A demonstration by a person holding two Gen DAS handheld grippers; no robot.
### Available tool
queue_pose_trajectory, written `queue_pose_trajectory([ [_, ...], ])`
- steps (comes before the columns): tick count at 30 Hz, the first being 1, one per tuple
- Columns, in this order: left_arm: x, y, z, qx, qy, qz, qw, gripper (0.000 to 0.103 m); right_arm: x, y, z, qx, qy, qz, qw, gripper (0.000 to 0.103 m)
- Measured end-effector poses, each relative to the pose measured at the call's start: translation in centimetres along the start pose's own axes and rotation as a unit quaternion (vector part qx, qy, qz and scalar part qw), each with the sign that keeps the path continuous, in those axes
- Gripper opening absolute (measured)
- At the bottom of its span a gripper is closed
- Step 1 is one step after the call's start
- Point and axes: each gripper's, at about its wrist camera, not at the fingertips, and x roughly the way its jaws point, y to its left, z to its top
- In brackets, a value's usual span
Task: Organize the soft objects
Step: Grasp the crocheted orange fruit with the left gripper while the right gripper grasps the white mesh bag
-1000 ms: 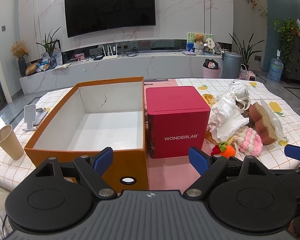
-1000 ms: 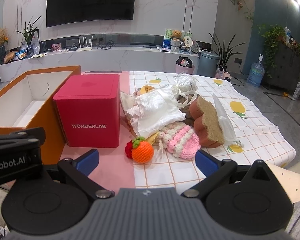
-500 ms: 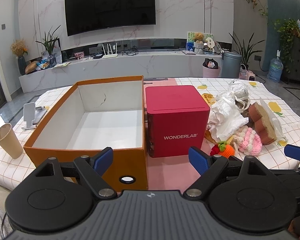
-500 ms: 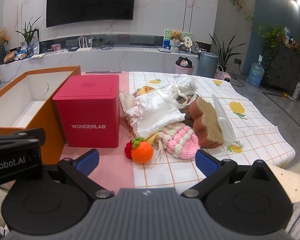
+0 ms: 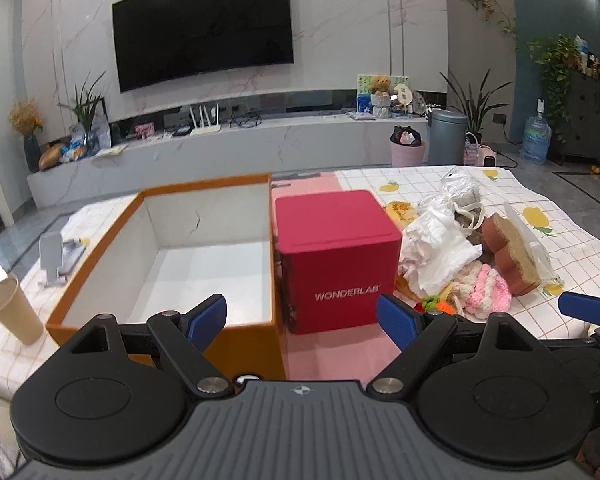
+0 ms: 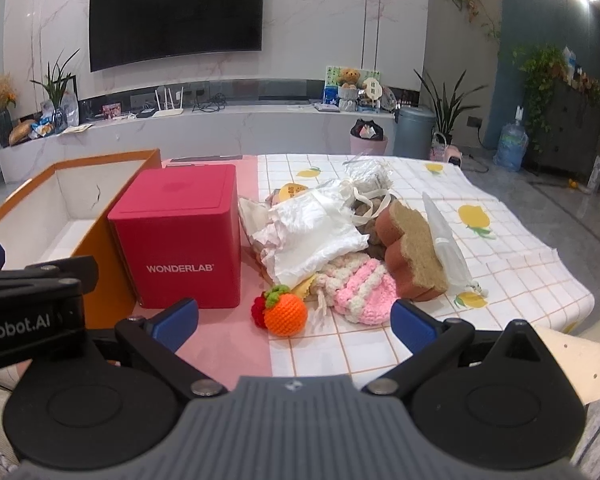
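Checked cloth covers the worktop (image 6: 500, 256), soft pile right of the red box (image 6: 180, 232). Both claws, left (image 5: 302, 322) and right (image 6: 294, 326), hang spread, empty. Crocheted orange (image 6: 286, 314) looks light, squashy; pinch its middle.

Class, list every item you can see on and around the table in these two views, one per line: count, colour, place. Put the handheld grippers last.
Open cardboard box: 1, orange outside, white inside, table's left part.
Red cube box marked WONDERLAB: 1, red, right of the cardboard box.
Crocheted orange fruit: 1, orange with green top, in front of the pile.
Knitted pink-and-white pouch: 1, pink and white, front of the pile.
Crumpled white bag: 1, white, middle of the pile.
Brown sponge: 1, brown, pile's right side.
Paper cup: 1, tan, table's left edge.
Wall television: 1, black, back wall.
Left gripper: 1, black with blue pads, open.
Right gripper: 1, same colours, open.
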Motion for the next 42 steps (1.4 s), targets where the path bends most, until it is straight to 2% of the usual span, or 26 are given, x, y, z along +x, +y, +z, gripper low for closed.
queue_pose_trajectory([
  [9,0.0,-1.9,3.2,-0.013,-0.021,-0.028,0.9993,0.100,-0.7,-3.2,1.9,0.007,-0.017,-0.035,0.999,0.100],
  [11,0.2,-2.6,3.9,-0.013,-0.026,-0.032,0.9991,0.100,-0.6,-4.4,2.3,0.014,-0.017,-0.031,0.999,0.100],
  [13,0.7,-3.2,4.3,-0.012,-0.024,-0.038,0.9989,0.100,-0.3,-5.4,2.8,0.007,-0.014,-0.026,1.000,0.100],
  [17,2.1,-4.6,4.8,-0.014,-0.017,-0.049,0.9986,0.100,0.1,-7.6,4.1,0.007,-0.019,-0.045,0.999,0.100],
  [22,4.9,-7.3,4.5,0.006,-0.001,-0.033,0.9994,0.100,3.3,-11.5,6.5,0.052,0.017,-0.045,0.997,0.100],
  [26,6.7,-9.1,3.1,0.029,0.009,-0.058,0.9979,0.100,7.9,-13.2,8.4,0.047,0.084,-0.039,0.995,0.100],
  [29,7.6,-10.1,1.7,0.047,0.011,-0.072,0.9962,0.100,11.6,-13.6,9.1,0.031,0.118,-0.033,0.992,0.100],
  [32,8.9,-10.6,0.7,0.049,0.020,-0.081,0.9953,0.100,14.3,-14.7,9.2,0.055,0.135,-0.059,0.988,0.100],
  [35,10.4,-10.8,-0.3,0.061,0.029,-0.099,0.9928,0.100,15.4,-15.8,8.4,0.085,0.137,-0.052,0.986,0.100],
  [36,10.9,-10.9,-0.6,0.062,0.033,-0.104,0.9921,0.100,15.7,-16.4,8.1,0.097,0.139,-0.055,0.984,0.098],
  [39,12.6,-10.9,-1.3,0.051,0.054,-0.113,0.9908,0.100,16.8,-18.1,7.3,0.131,0.158,-0.057,0.977,0.083],
  [42,13.7,-11.2,-2.0,0.047,0.074,-0.123,0.9885,0.100,18.0,-19.1,6.8,0.159,0.167,-0.056,0.971,0.081],
])
